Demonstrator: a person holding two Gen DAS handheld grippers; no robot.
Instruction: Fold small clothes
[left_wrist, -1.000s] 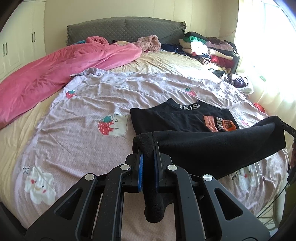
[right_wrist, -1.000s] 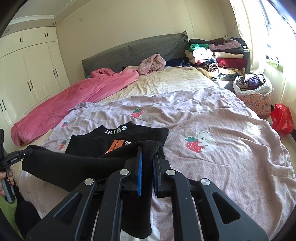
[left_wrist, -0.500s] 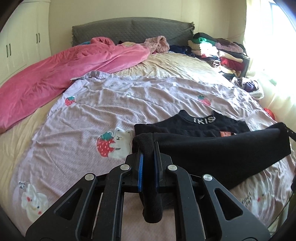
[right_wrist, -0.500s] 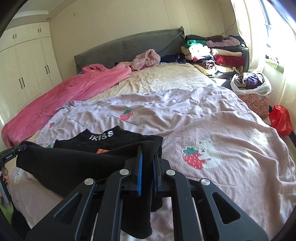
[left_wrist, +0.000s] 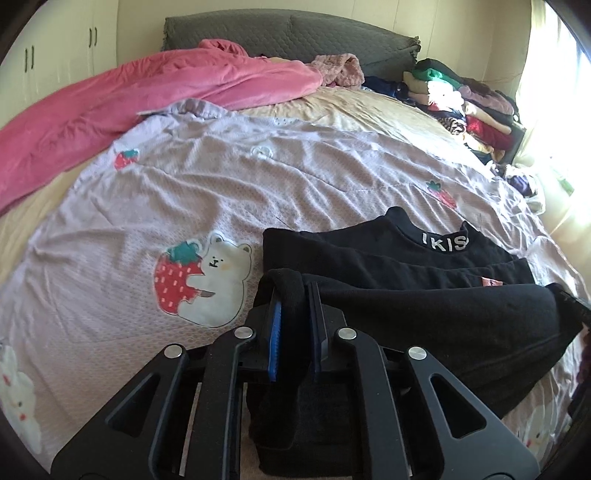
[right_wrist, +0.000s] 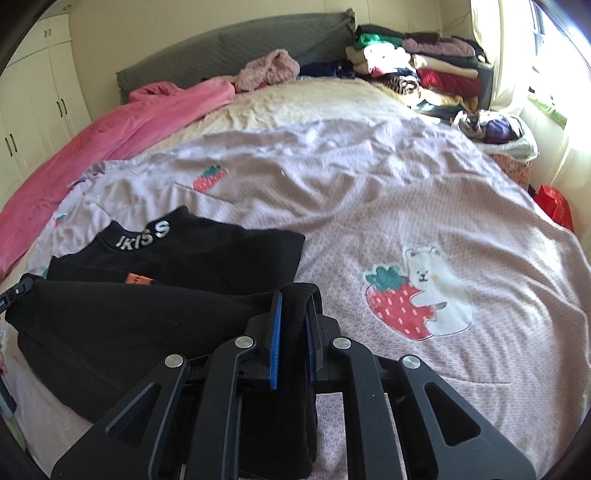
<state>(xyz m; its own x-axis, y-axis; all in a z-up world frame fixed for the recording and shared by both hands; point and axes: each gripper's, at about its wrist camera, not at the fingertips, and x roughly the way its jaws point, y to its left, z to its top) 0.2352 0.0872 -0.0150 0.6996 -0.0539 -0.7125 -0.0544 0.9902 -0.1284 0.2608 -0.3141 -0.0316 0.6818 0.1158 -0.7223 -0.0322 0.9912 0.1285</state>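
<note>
Both grippers have carried the black top's (left_wrist: 424, 321) lower edge forward, so it now hides nearly all of the orange print. Left gripper (left_wrist: 295, 325) and right gripper (right_wrist: 293, 325) each pinch a corner of that hem, the fabric stretched between them just above the lilac strawberry quilt (left_wrist: 184, 192). Beyond lie the lettered collar (right_wrist: 144, 236), then the pink blanket (left_wrist: 147, 85) and stacked clothes (right_wrist: 417, 62).

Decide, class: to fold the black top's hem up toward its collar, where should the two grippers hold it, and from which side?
Grip the black top at its two bottom-hem corners, coming from the foot of the bed, as the left gripper and right gripper do: the collar lies farthest away, the hem nearest.
</note>
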